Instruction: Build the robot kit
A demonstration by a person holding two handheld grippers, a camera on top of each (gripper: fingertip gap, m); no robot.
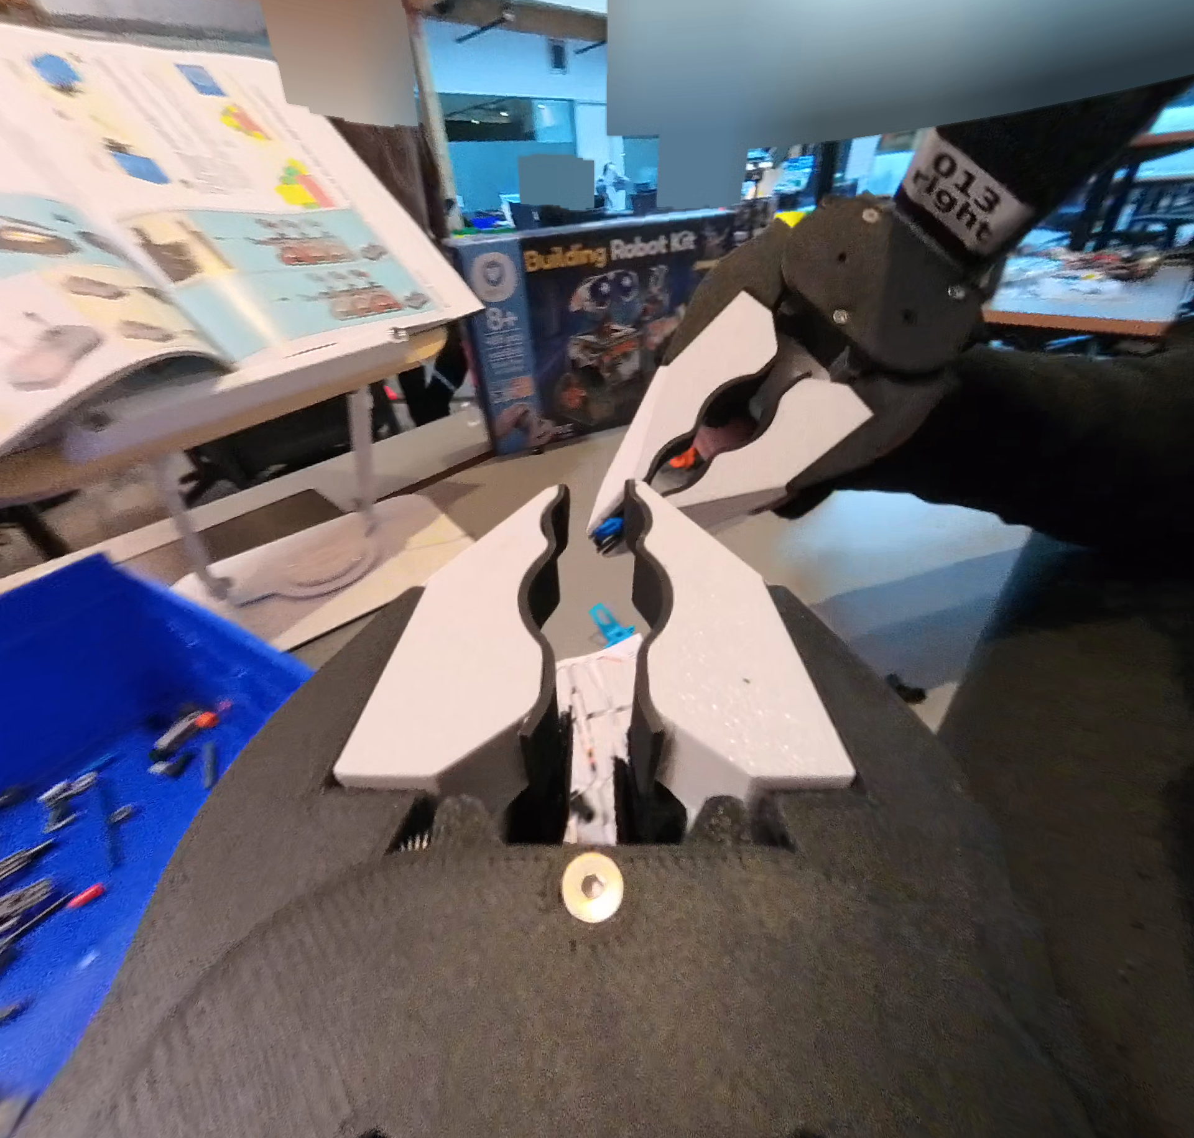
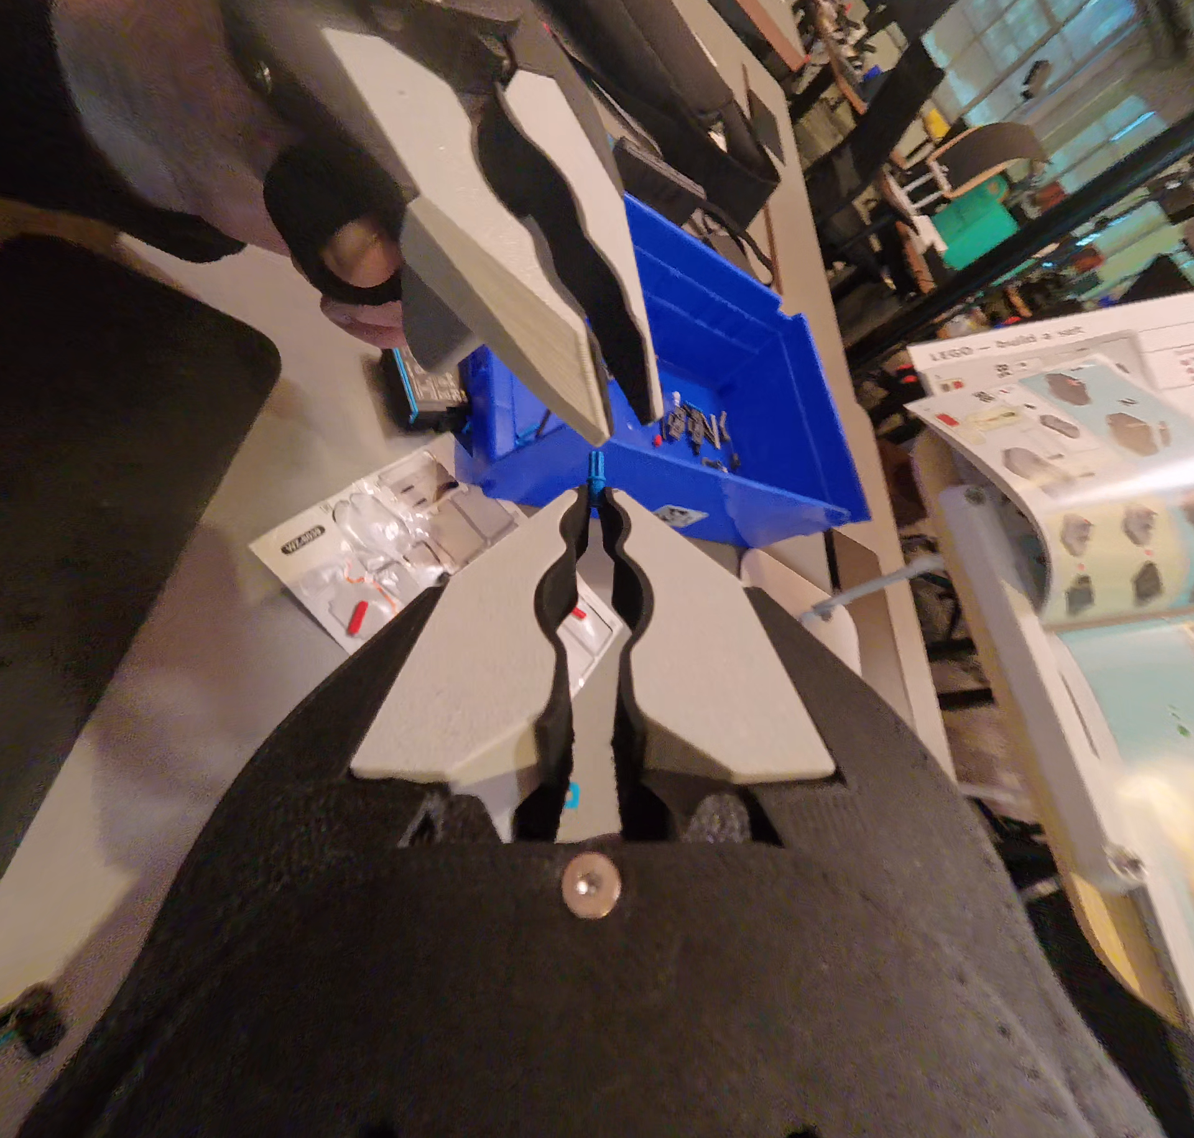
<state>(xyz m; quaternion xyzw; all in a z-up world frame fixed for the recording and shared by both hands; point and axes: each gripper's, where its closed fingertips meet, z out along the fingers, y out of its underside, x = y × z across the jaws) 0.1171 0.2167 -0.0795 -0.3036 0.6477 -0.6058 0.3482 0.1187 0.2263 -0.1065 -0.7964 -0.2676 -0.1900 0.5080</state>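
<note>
We're looking at a tiny blue peg [image 2: 595, 483], a short plastic connector pin. Our right gripper [image 2: 595, 505] has its tips pinched tight on it, peg poking out front above the blue bin [image 2: 785, 435]. Our left gripper [image 1: 597, 493] sits just beside it with a narrow gap, nothing in it, tips nearly meeting the peg.

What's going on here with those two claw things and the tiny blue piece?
A person holds a gripper in each hand over a grey table. The right gripper has its fingers shut on a small blue peg. The left gripper is open and empty, its tips almost meeting the peg. A blue bin of small dark parts sits nearby, beside an open instruction booklet on a stand, with a kit box behind.
</note>
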